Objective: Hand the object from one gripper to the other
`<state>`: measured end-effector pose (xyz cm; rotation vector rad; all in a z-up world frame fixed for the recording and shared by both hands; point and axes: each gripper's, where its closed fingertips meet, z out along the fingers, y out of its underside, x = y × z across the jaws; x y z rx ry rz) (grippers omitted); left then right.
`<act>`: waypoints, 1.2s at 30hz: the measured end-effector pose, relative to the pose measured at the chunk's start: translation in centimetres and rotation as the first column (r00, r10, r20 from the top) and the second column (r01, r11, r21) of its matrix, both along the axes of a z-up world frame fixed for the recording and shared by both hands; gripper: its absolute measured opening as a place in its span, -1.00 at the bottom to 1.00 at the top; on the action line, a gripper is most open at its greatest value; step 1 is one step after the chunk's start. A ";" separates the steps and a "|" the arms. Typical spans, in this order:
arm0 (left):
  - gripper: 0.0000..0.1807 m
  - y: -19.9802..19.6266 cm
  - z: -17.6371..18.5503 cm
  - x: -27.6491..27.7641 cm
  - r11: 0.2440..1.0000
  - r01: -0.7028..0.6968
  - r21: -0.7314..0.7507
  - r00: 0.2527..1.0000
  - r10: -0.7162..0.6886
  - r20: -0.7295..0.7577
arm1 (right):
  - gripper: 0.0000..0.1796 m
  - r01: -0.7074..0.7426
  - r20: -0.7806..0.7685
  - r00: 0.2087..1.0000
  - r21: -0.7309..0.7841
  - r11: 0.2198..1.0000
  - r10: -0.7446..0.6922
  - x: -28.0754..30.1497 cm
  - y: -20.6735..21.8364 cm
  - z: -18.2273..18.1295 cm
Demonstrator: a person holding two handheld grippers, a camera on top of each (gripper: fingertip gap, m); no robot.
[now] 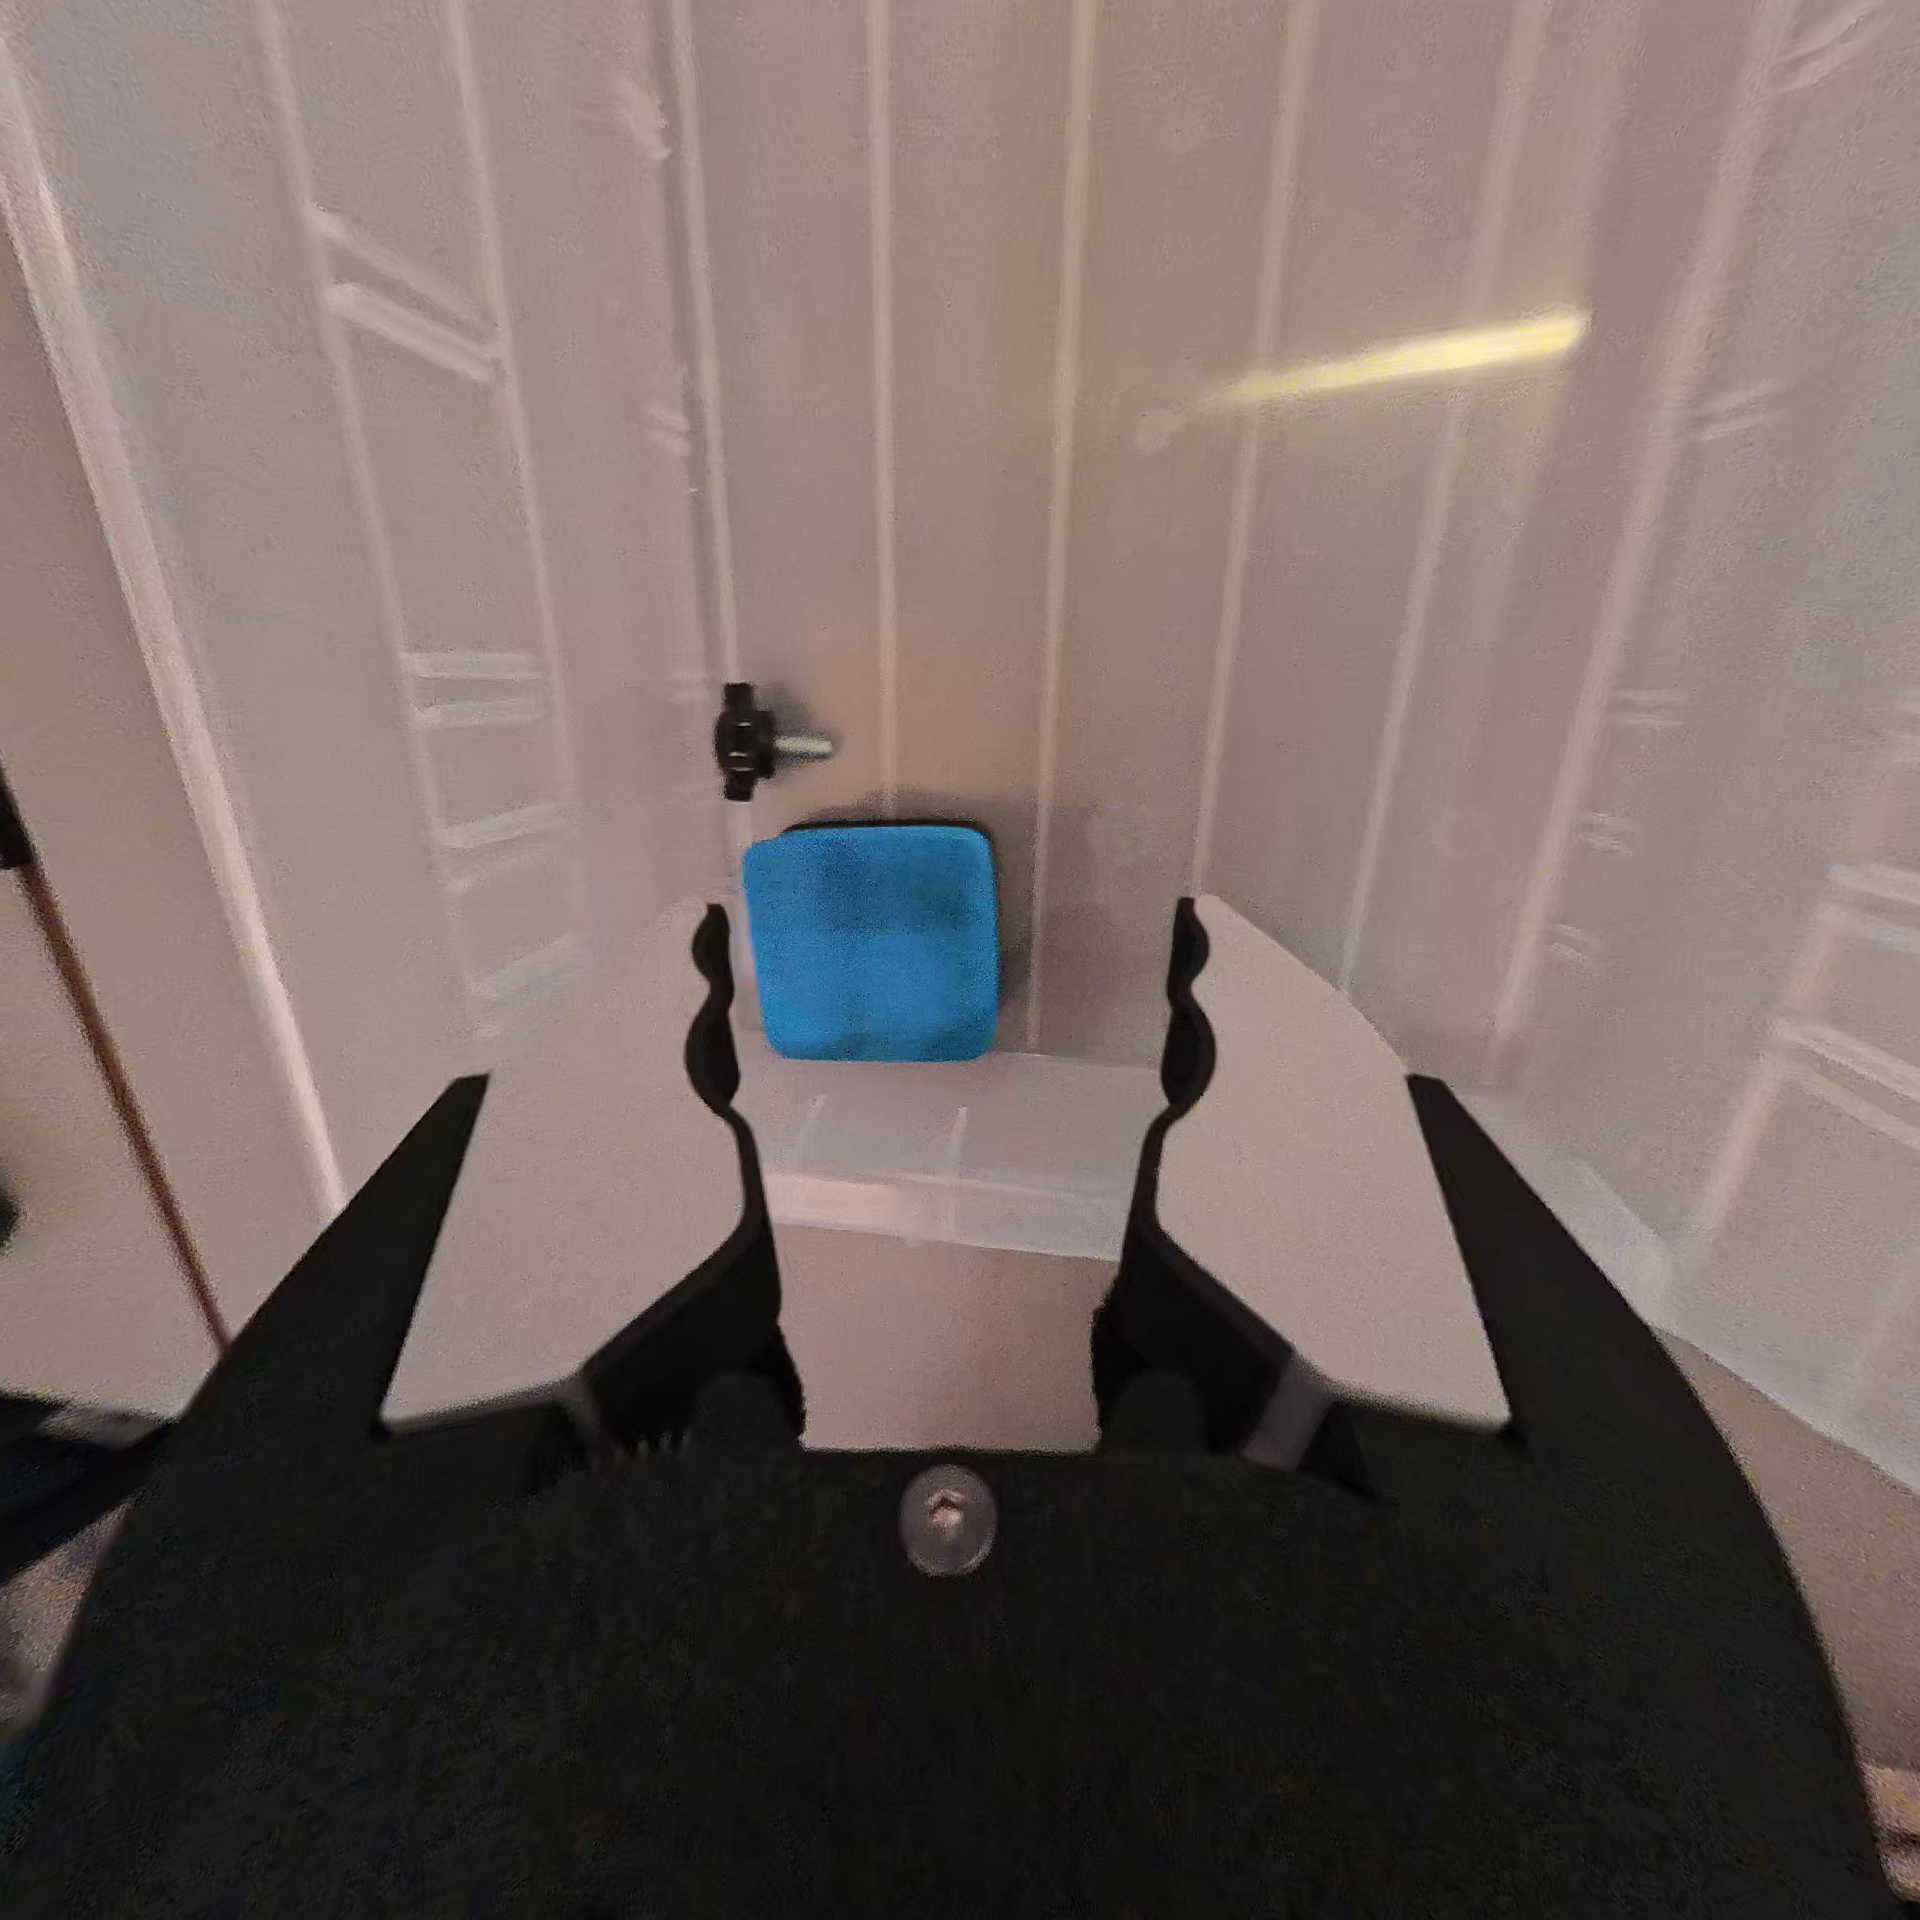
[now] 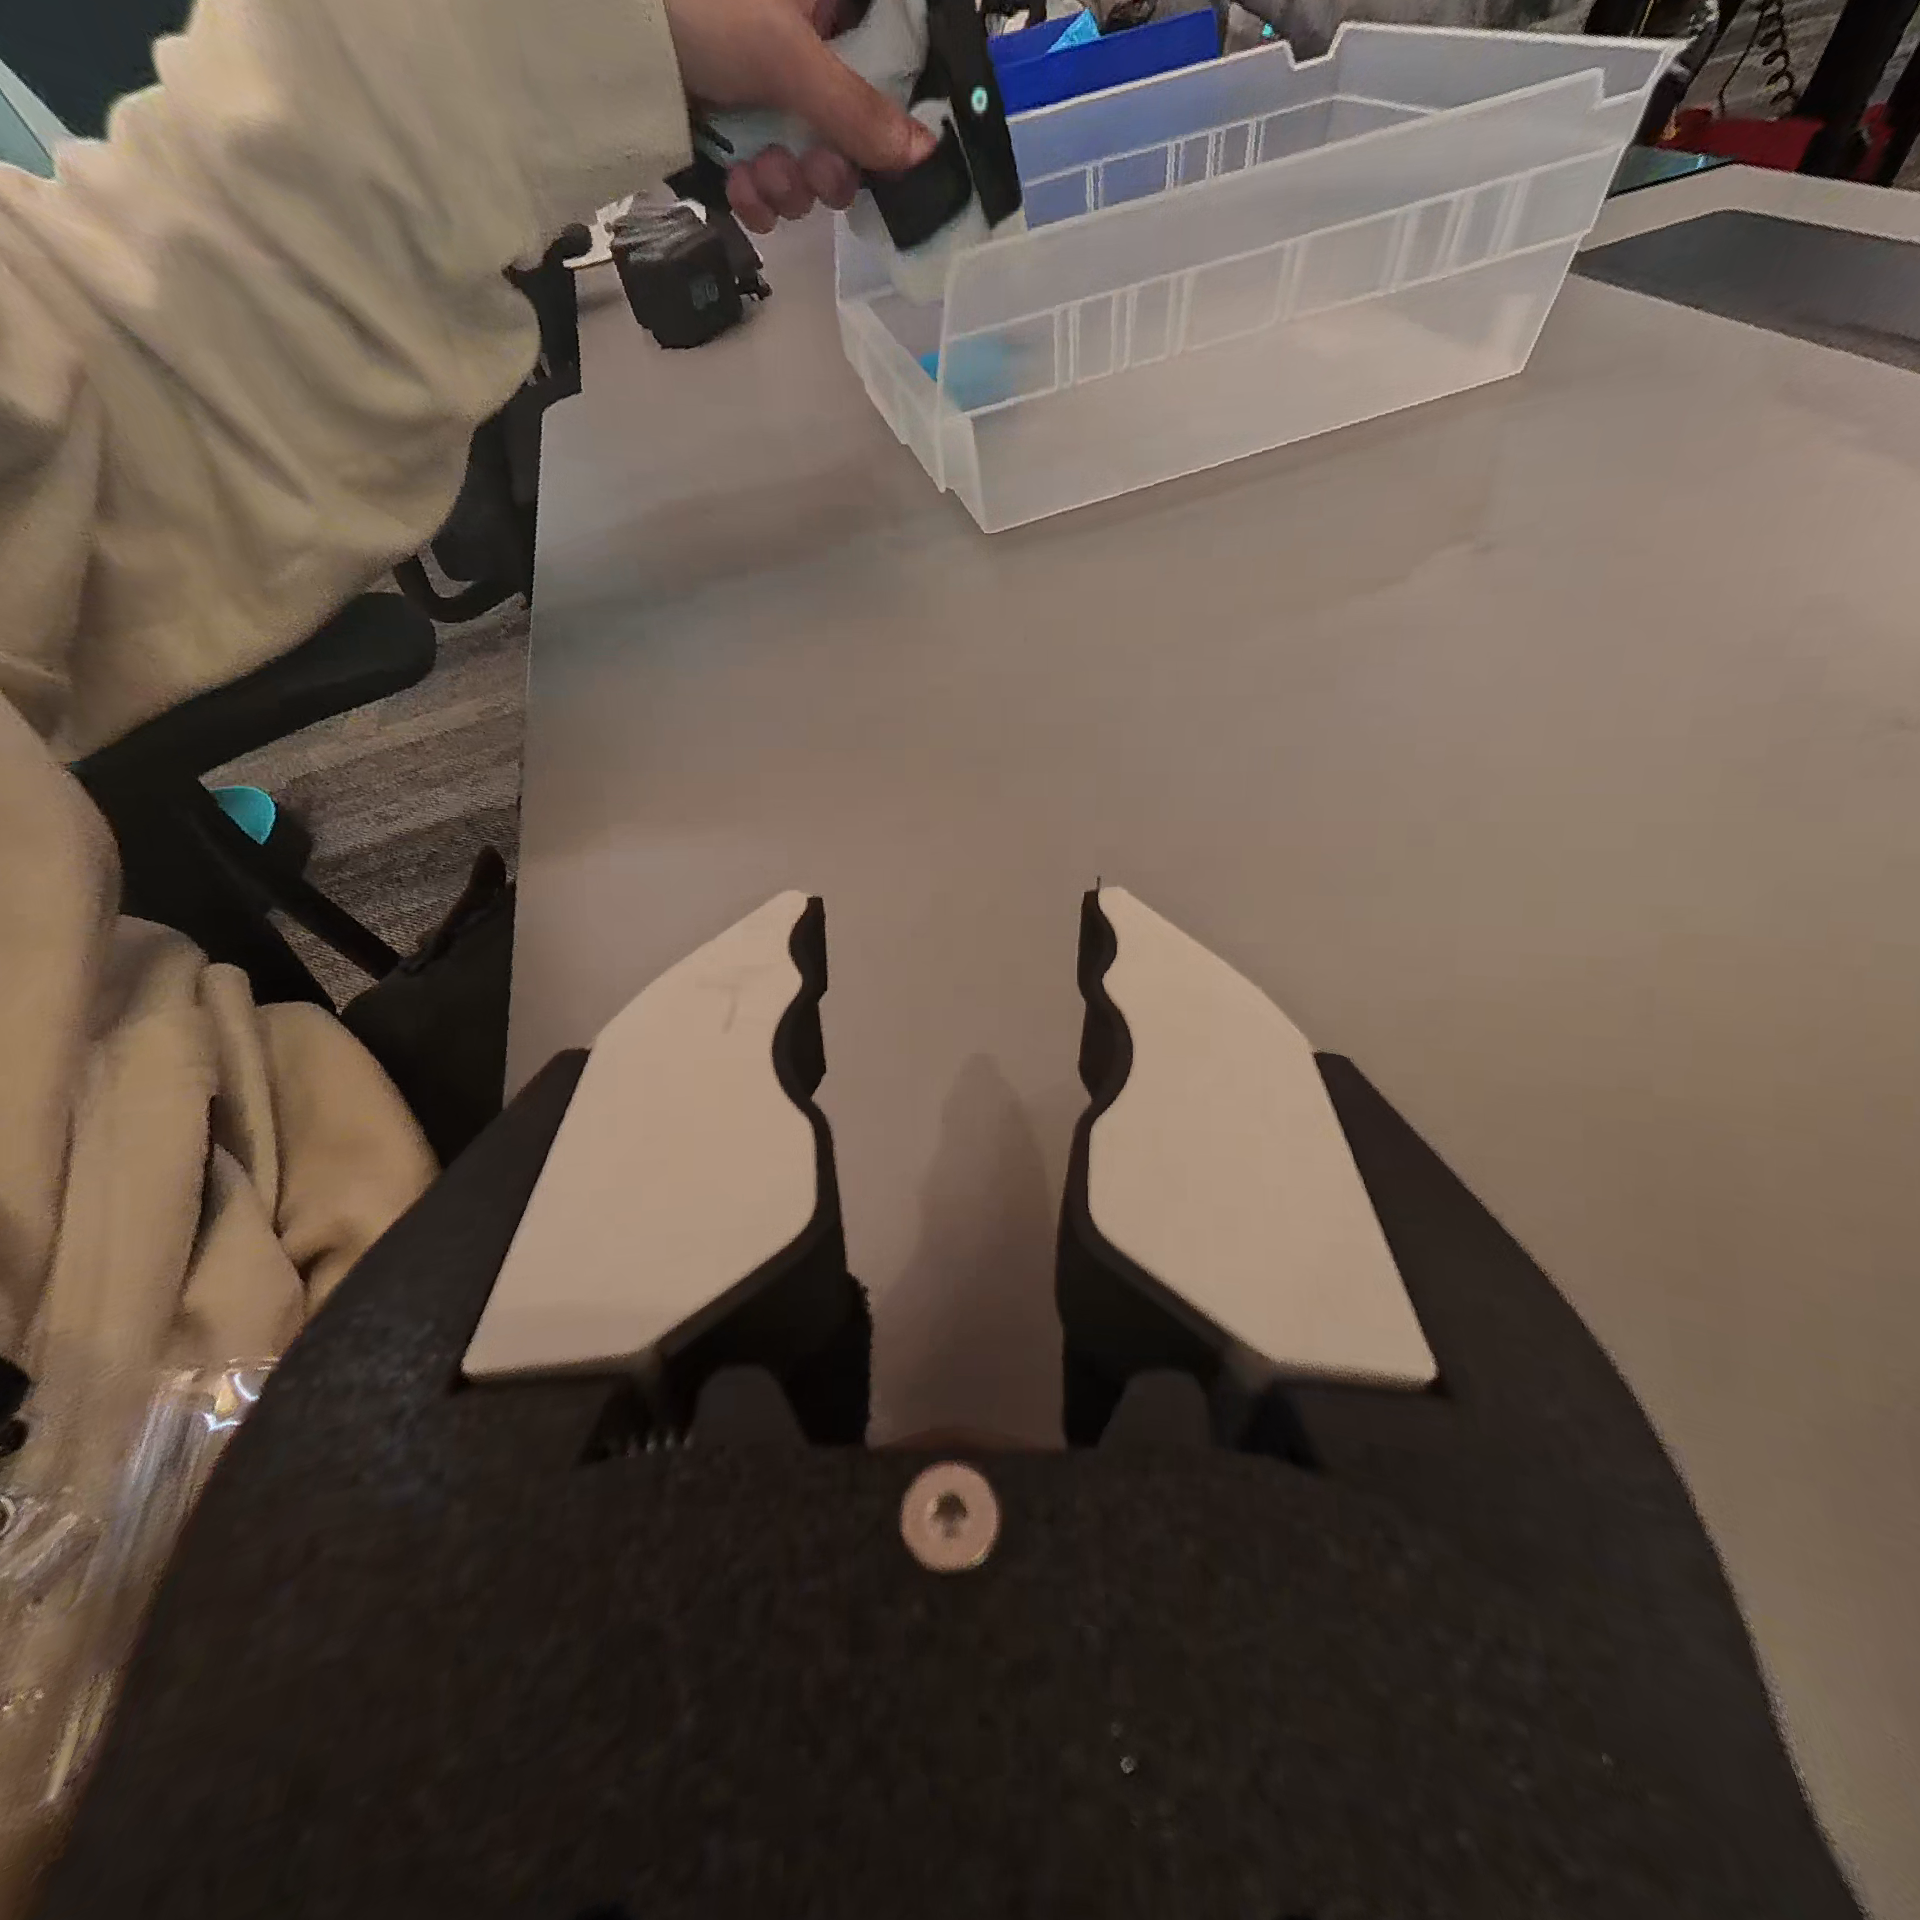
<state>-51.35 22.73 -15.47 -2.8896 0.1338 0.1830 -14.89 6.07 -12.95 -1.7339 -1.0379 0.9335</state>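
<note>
A blue square pad (image 1: 875,940) with a dark backing lies on the floor of a translucent plastic bin (image 1: 1351,623), just ahead of my left gripper (image 1: 951,920). The left gripper is open and empty, its fingers straddling the near part of the pad from above. A small black knob with a silver screw (image 1: 750,740) lies just beyond the pad. My right gripper (image 2: 951,904) is open and empty, low over the grey table (image 2: 1351,779). In the right wrist view the bin (image 2: 1247,312) stands far ahead, the blue pad (image 2: 977,364) shows dimly through its wall, and the left gripper's body (image 2: 935,197) reaches into it.
A person's cream sleeve (image 2: 291,291) and hand (image 2: 810,114) hold the left gripper at the bin's left end. A black device (image 2: 686,281) sits by the table edge. A blue box (image 2: 1101,52) stands behind the bin. An office chair (image 2: 260,707) is left of the table.
</note>
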 end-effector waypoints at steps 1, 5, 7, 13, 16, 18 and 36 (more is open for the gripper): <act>-0.11 0.0 -0.3 -0.4 1.000 -0.015 -0.025 0.999 0.015 -0.029 | -0.48 0.001 -0.007 1.000 -0.013 1.000 -0.001 0.1 0.1 0.0; -0.06 0.1 -1.5 -1.5 0.994 -0.049 -0.099 0.995 0.039 -0.097 | -0.48 -0.008 -0.031 1.000 -0.058 0.998 0.006 0.4 0.2 0.1; -0.03 -0.1 -2.6 -1.3 0.988 -0.069 -0.140 0.996 0.061 -0.065 | -0.48 -0.015 -0.028 1.000 -0.071 0.997 0.013 0.4 0.1 -0.1; -0.28 -0.2 -4.0 0.5 0.986 -0.031 -0.167 0.993 0.050 0.108 | -0.49 -0.022 -0.014 1.000 -0.102 0.995 0.021 0.2 0.2 -0.4; -0.31 -0.1 -4.0 0.6 0.988 -0.020 -0.151 0.992 0.039 0.119 | -0.50 -0.016 -0.025 1.000 -0.132 0.991 0.013 0.3 0.4 -0.5; -0.61 0.0 -3.8 0.9 0.990 -0.002 -0.140 0.990 0.021 0.136 | -0.50 -0.010 -0.044 0.999 -0.154 0.988 0.004 0.4 0.6 -0.4; -0.63 3.3 9.2 7.6 0.858 0.385 0.341 0.921 -0.334 -0.200 | -0.52 0.022 -0.048 0.999 -0.071 0.997 -0.025 0.3 4.5 2.2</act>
